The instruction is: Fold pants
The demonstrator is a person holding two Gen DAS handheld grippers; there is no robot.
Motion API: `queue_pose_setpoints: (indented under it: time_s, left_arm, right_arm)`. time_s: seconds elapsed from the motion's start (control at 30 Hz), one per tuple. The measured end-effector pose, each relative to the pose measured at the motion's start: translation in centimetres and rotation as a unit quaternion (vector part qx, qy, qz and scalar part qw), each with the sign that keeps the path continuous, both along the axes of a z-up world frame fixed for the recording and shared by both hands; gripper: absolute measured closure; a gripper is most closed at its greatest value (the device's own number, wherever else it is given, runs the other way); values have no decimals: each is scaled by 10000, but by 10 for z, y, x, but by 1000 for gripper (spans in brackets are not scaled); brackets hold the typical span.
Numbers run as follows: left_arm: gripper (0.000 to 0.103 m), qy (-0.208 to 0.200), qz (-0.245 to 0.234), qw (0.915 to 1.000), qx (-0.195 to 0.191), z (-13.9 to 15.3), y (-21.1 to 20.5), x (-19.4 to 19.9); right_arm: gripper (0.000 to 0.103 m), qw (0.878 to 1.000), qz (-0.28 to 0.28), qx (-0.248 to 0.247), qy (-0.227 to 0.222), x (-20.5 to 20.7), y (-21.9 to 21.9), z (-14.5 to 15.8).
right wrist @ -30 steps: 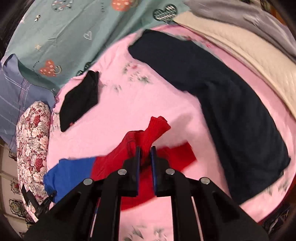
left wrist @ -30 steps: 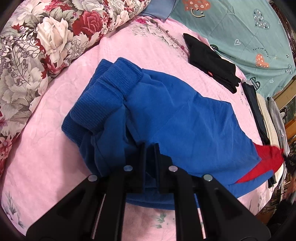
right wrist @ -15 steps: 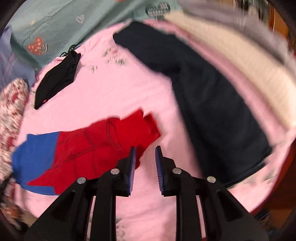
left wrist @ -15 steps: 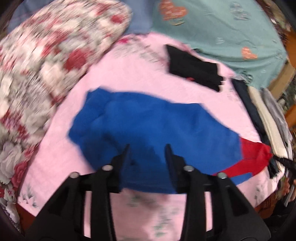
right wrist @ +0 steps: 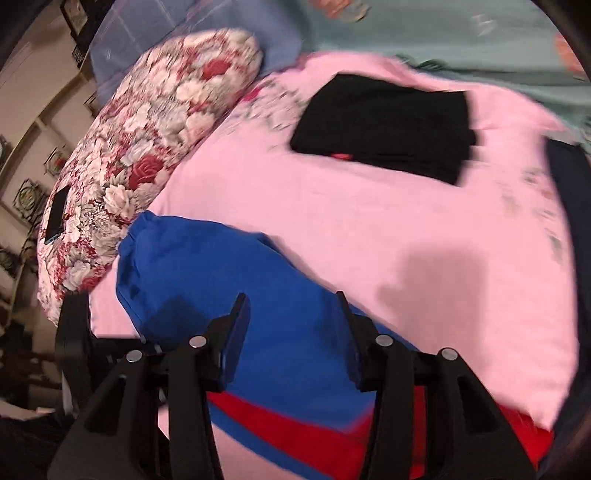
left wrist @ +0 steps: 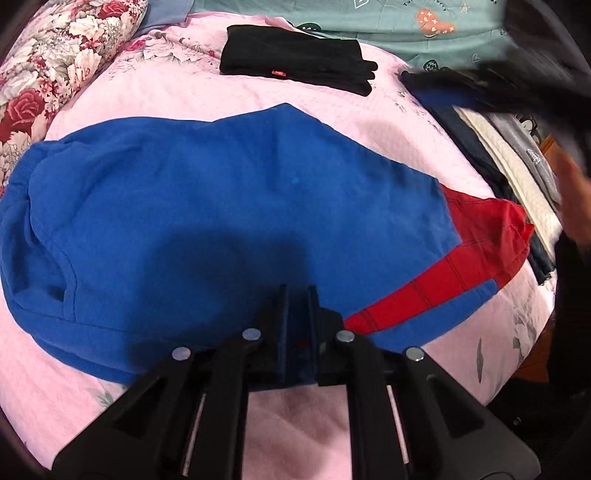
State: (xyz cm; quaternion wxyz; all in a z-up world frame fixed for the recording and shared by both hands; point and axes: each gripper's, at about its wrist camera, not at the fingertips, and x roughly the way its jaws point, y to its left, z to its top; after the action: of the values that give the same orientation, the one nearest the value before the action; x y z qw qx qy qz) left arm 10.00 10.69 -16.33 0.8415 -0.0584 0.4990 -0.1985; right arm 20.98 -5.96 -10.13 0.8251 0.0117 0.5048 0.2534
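Blue pants [left wrist: 221, 206] with red lower legs [left wrist: 484, 229] lie spread flat across the pink bedspread [left wrist: 155, 88], waist to the left. My left gripper [left wrist: 297, 299] sits at the pants' near edge, its fingers close together with dark blue fabric pinched between them. The right gripper [right wrist: 291, 321] hovers open over the blue part of the pants [right wrist: 229, 280], nothing between its fingers. In the left wrist view the right gripper [left wrist: 480, 88] shows as a blurred dark shape at the upper right, with a hand [left wrist: 572, 184] behind it.
A folded black garment [left wrist: 295, 59] lies at the back of the bed. A floral pillow [right wrist: 147, 147] with a dark phone [right wrist: 55, 214] on it borders the left side. Folded clothes [left wrist: 517, 158] are stacked along the right edge. A teal sheet [left wrist: 406, 22] lies behind.
Both grippers let go and opened; the pants now lie flat. The left gripper has closed again on the near edge. The right gripper left the red cuff and swung left over the blue part.
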Motion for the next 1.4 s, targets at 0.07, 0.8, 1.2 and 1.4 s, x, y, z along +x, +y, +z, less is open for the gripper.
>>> queue_pose_setpoints:
  time_s: [0.07,0.8,1.2,1.4]
  left_arm:
    - [93,20,-53,10000,-61,0,1,0]
    - [93,40,-661,9967,-478,-5,10,8]
    - [93,38,-488,9977,-464,-5,12,9]
    - [93,179,-422,9977,-500,-1,15,8]
  right_arm:
    - [56,9998,50,-38,187,29,30,-6]
    - [62,9945,426,-919,260,10,95,-79]
    - [98,9939,284,-1046,-191,68,99,-68]
    - [79,9904,376,-1329,-84,76,107,-83]
